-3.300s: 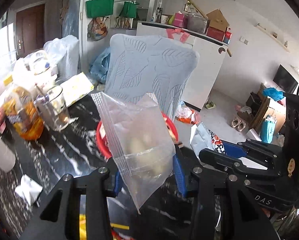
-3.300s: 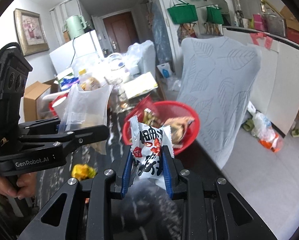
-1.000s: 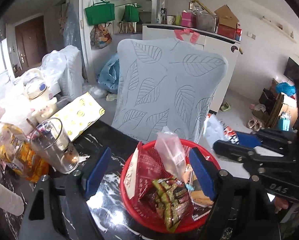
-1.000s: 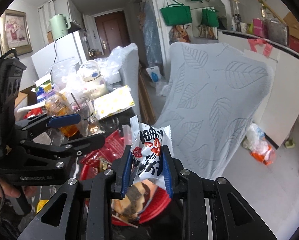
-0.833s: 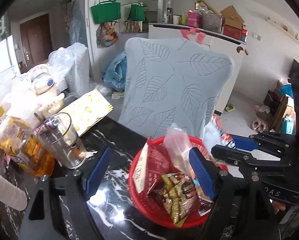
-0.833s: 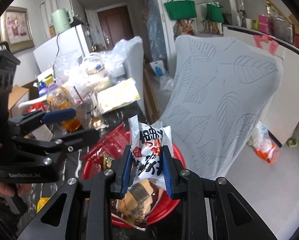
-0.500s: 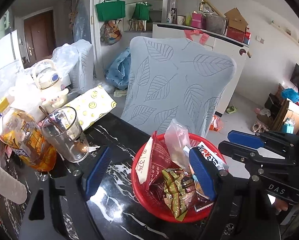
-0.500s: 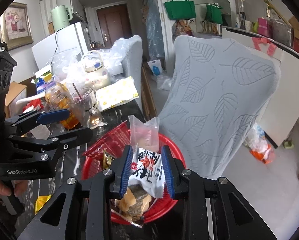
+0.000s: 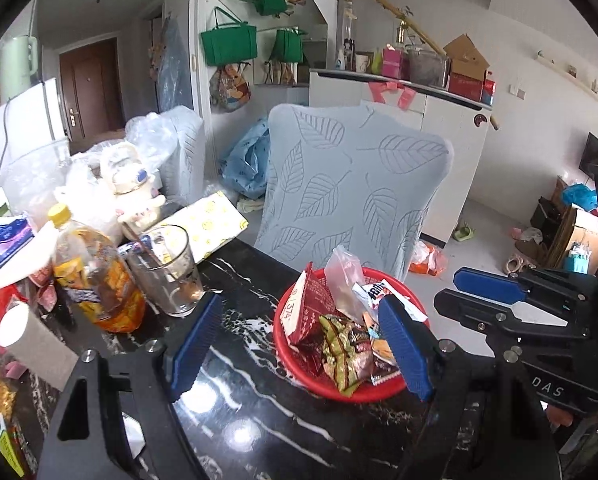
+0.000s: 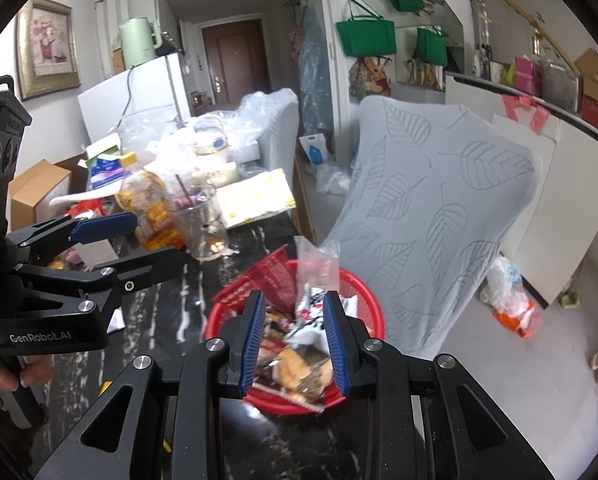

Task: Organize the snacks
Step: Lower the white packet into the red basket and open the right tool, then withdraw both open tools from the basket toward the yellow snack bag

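A black, white-veined marble tabletop (image 9: 259, 412) carries a round red plastic basket (image 9: 295, 364) heaped with snack packets. Inside it sit a clear zip bag (image 9: 341, 280) and a white red-printed snack packet (image 9: 373, 292). Above the basket, the left gripper (image 9: 299, 344) and right gripper (image 10: 295, 340) both hover with fingers spread, holding nothing.

A black marbled worktop (image 9: 259, 408) holds a drinking glass (image 9: 167, 272) at nine o'clock, an orange bottle (image 9: 95, 276) beside it; a leaf-patterned chair (image 9: 351, 188) stands behind.

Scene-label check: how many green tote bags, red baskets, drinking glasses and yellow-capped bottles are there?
green tote bags: 3
red basket: 1
drinking glass: 1
yellow-capped bottle: 1
Total: 6
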The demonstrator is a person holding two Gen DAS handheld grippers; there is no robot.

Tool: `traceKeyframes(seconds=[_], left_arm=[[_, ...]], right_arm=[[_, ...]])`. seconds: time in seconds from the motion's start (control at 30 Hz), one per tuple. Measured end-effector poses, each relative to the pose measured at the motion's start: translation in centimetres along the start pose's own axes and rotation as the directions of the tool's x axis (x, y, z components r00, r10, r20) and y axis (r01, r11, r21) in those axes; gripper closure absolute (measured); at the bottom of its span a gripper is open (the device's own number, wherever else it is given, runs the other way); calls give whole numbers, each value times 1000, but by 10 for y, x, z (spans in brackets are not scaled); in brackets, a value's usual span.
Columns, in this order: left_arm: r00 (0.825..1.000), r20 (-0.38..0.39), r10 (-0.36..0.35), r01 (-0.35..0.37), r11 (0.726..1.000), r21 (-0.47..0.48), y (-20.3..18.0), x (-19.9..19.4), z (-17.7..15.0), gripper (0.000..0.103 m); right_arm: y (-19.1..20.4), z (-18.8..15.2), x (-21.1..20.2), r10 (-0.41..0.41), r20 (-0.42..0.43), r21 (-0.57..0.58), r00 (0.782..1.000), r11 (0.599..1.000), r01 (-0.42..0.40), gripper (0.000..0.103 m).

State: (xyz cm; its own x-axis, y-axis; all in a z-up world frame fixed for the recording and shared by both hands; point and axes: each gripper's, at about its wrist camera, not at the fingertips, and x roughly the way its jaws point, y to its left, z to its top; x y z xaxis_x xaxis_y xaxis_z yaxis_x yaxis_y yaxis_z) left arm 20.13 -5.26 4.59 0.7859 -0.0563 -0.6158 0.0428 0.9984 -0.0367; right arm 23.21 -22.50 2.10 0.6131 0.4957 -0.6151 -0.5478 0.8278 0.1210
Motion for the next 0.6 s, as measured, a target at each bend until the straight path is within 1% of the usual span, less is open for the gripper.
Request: traceKeyframes(seconds=[0.27,0.4,0.5,0.6], left_arm=[[999,37,37,-37,999,-9,6,-53,-23,23],[997,34,67,-67,998,-16,9,-75,-38,23],[996,34,78,-77,997,-27,11,-89,-49,23],[995,34,98,-97,994,-42,13,-103,-62,23]], right_arm=[[34,-10,-32,25,42,-27,999,999,-24,73],[55,-23,-46,44,48,-44,998,998,-42,73],[67,-33,-54,57,46,-46,997,997,-54,66],[77,-42,-62,70,47,-48,996,997,-68,64]])
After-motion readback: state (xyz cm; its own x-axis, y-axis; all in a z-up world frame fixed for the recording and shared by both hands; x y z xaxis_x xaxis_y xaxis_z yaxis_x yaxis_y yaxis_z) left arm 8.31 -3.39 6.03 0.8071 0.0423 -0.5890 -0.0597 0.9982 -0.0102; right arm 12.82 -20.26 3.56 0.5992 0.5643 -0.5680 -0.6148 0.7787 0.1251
